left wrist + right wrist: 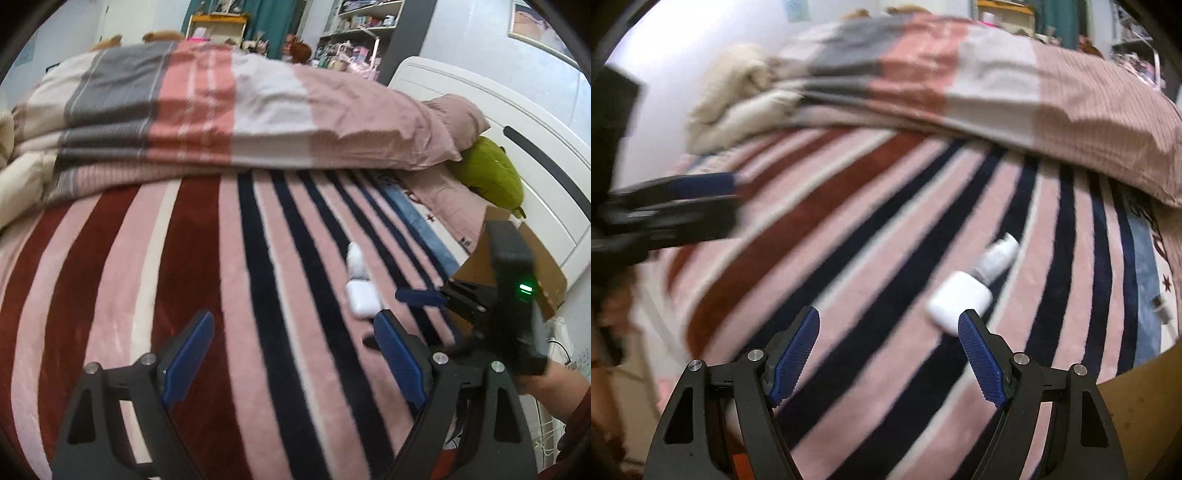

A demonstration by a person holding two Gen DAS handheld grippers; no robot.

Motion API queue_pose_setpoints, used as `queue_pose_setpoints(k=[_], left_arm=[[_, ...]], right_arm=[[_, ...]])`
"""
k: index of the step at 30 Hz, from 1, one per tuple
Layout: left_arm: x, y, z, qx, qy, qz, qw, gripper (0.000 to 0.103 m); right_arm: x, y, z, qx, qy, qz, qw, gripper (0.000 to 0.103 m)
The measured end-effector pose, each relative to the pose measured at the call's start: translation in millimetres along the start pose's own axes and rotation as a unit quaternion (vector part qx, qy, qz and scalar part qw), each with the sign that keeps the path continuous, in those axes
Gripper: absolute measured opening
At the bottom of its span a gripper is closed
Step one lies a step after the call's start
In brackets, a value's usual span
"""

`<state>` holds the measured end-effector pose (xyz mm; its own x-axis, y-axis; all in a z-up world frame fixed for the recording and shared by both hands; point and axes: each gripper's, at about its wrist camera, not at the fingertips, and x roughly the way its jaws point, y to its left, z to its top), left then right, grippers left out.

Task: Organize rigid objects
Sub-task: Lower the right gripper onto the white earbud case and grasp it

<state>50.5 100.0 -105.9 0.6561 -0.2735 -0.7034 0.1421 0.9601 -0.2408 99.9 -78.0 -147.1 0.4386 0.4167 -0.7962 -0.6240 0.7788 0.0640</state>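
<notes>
A white earbud case point(362, 298) point(959, 297) lies on the striped blanket point(184, 277) point(849, 240). A smaller white object point(355, 259) point(996, 258) lies just beyond it, touching or nearly so. My left gripper point(293, 325) is open and empty, its right finger close to the case. My right gripper point(889, 321) is open and empty, its right fingertip just in front of the case. The right gripper also shows in the left wrist view point(421, 297), beside the case. The left gripper shows blurred in the right wrist view point(701, 199).
A folded striped duvet point(221, 118) lies across the bed behind. A green plush toy point(491, 173) and a cardboard box point(517, 258) sit at the right, by the white headboard point(498, 110). Shelves point(362, 22) stand at the back.
</notes>
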Motion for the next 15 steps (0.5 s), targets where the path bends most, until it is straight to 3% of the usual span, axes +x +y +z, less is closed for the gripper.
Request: queue_pose_setpoints(k=[5, 7, 9, 10, 15], left_arm=[[8, 7, -6, -0.006, 0.01, -0.001, 0.9999, 0.086], [11, 7, -5, -0.005, 0.013, -0.002, 0.9999, 0.086], [13, 6, -5, -0.005, 0.014, -0.003, 0.9999, 0.086], [13, 5, -6, -0.006, 0.015, -0.004, 0.9999, 0.086], [13, -3, -3, -0.002, 0.017, -0.013, 0.9998, 0.086]], right_arm=[[44, -23, -6, -0.003, -0.012, -0.07, 0.997, 0.075], [56, -32, -8, -0.001, -0.005, -0.069, 0.998, 0.075], [56, -40, -9, 0.016, -0.006, -0.055, 0.998, 0.065], [54, -42, -8, 0.018, -0.009, -0.052, 0.998, 0.052], [44, -35, -13, 0.0, -0.014, -0.055, 0.998, 0.053]])
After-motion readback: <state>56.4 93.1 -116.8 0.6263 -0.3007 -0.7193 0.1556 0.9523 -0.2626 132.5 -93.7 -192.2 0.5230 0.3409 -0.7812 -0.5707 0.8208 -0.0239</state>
